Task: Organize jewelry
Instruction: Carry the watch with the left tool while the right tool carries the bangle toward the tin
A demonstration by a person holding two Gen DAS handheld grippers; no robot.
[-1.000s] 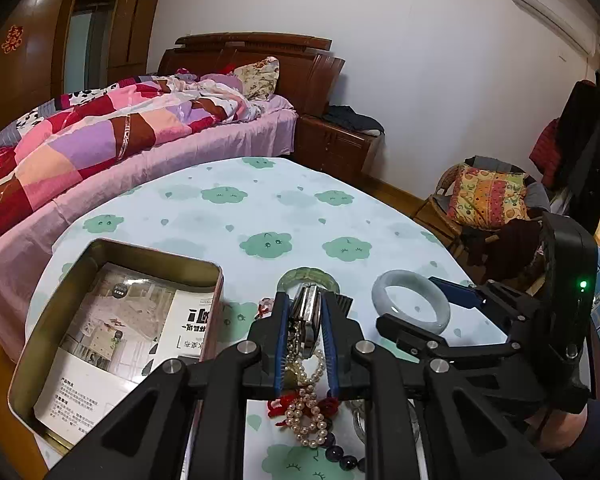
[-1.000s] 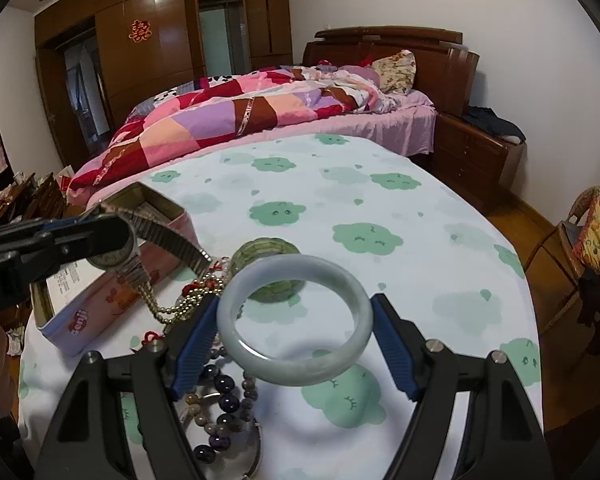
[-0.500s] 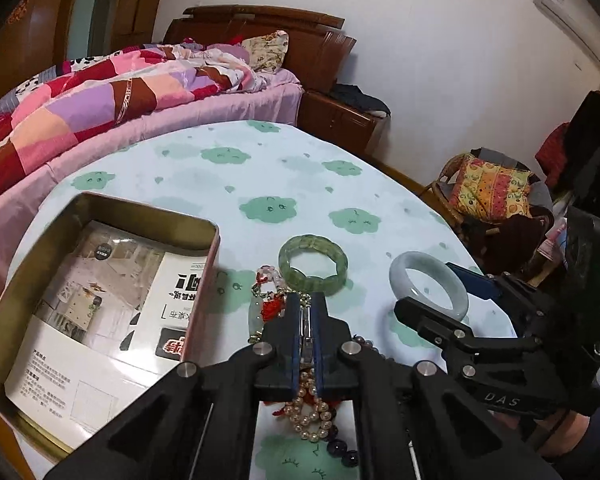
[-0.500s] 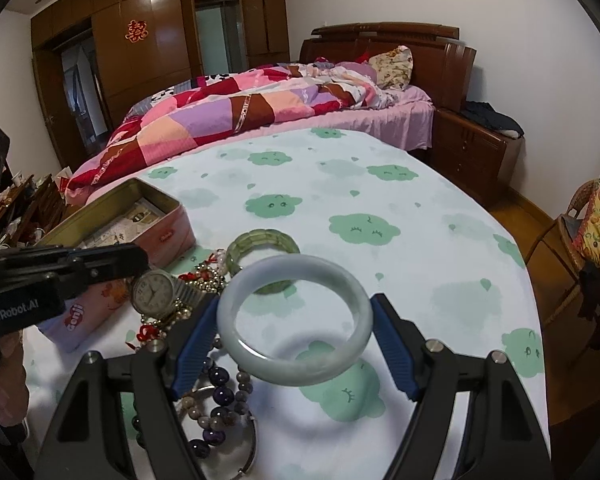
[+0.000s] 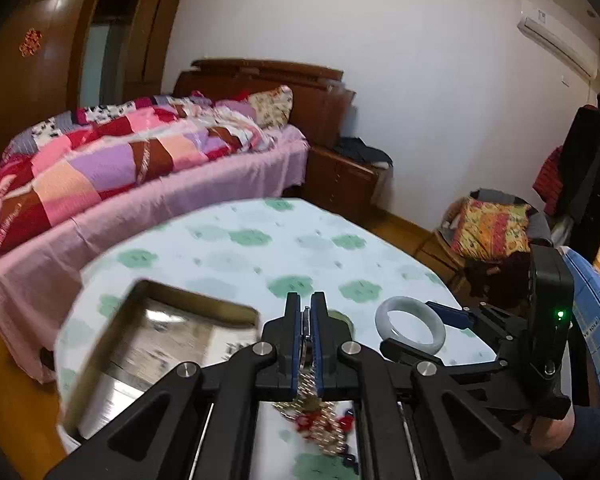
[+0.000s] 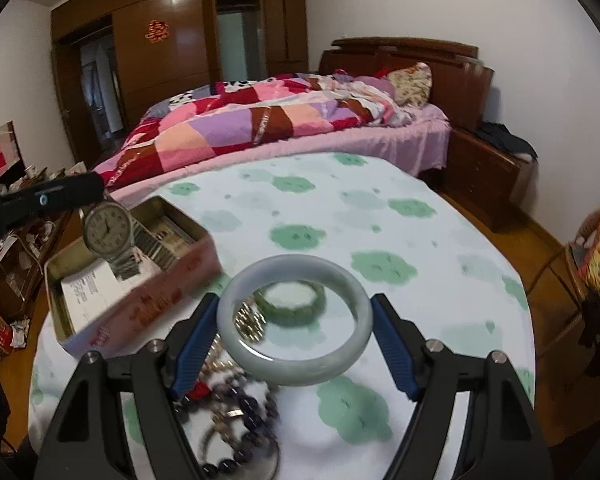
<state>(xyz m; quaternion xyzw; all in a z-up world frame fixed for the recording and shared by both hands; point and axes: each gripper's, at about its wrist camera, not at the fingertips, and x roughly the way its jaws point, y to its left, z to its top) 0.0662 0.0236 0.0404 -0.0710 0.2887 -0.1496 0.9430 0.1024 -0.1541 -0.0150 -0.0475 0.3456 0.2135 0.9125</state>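
Note:
My left gripper point(image 5: 306, 312) is shut on a silver wristwatch point(image 6: 108, 228), edge-on between its pads in the left wrist view. In the right wrist view the watch hangs under that gripper point(image 6: 80, 196), in the air in front of the open tin box point(image 6: 148, 308), with its metal band trailing down. My right gripper point(image 6: 295, 300) is shut on a pale jade bangle point(image 6: 296, 364), held level above the table. A green bead bracelet point(image 6: 292, 312) lies on the cloth behind the bangle. A pile of bead strings and chains point(image 6: 236, 400) lies below my right fingers.
The tin box point(image 5: 140, 292) holds printed paper sheets and stands at the table's left edge. The round table has a white cloth with green clouds point(image 6: 380, 268). Behind it is a bed with a patchwork quilt point(image 6: 260, 120), and a chair with a cushion point(image 5: 488, 228) stands to the right.
My left gripper closed on the watch in the pile and lifted it up and left, to the tin box. The right gripper kept its hold on the bangle.

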